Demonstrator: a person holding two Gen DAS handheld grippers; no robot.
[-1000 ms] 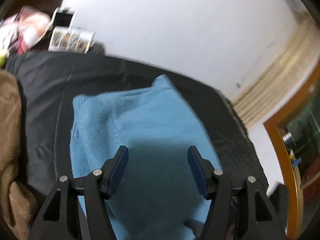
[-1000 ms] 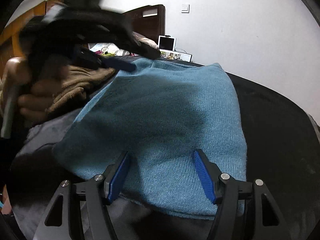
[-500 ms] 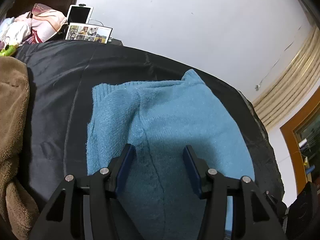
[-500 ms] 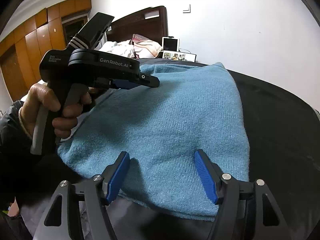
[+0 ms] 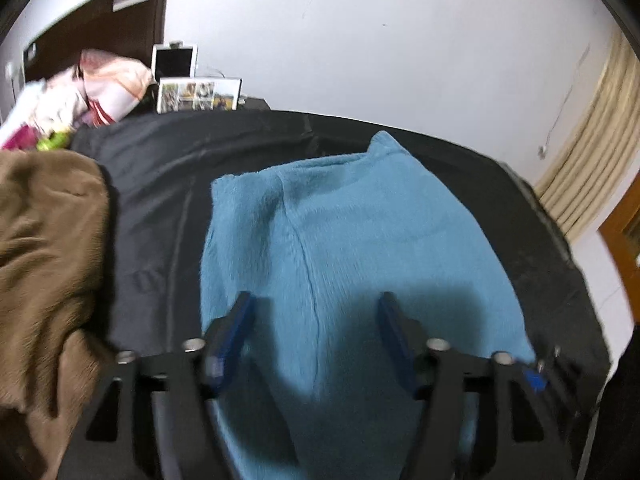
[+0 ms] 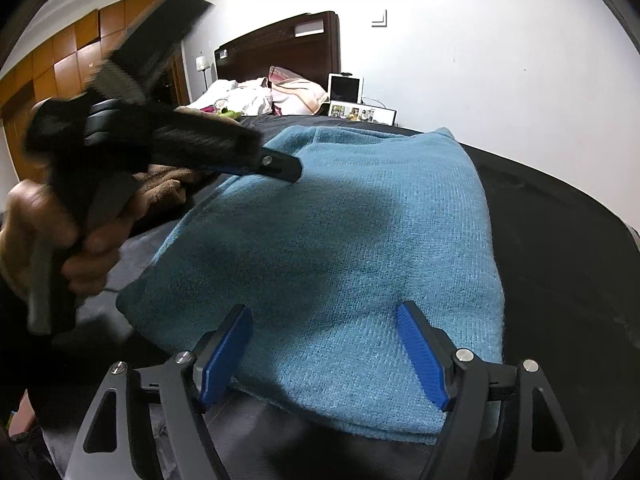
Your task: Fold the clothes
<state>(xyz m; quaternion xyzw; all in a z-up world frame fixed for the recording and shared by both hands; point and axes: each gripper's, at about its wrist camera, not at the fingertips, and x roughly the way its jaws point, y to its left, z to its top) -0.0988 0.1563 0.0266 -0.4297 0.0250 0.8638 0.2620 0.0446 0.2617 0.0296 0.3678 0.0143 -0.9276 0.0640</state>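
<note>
The folded blue knitted sweater (image 6: 340,240) lay mid-frame on the black-covered bed (image 6: 560,240). Left gripper (image 5: 314,316) and right gripper (image 6: 324,328) jaws had just been opening, apart, clamping nothing. Soft and limp, it seemed best pinched at its near-edge corners.

Bare black bedcover (image 5: 160,208) lies open between the folded blue sweater (image 5: 360,240) and the brown blanket (image 5: 44,248) heaped at left. Beyond the sweater's right edge, cover is unobstructed. Pillows (image 6: 280,94) and photo frame (image 6: 362,114) crowd the far end.
</note>
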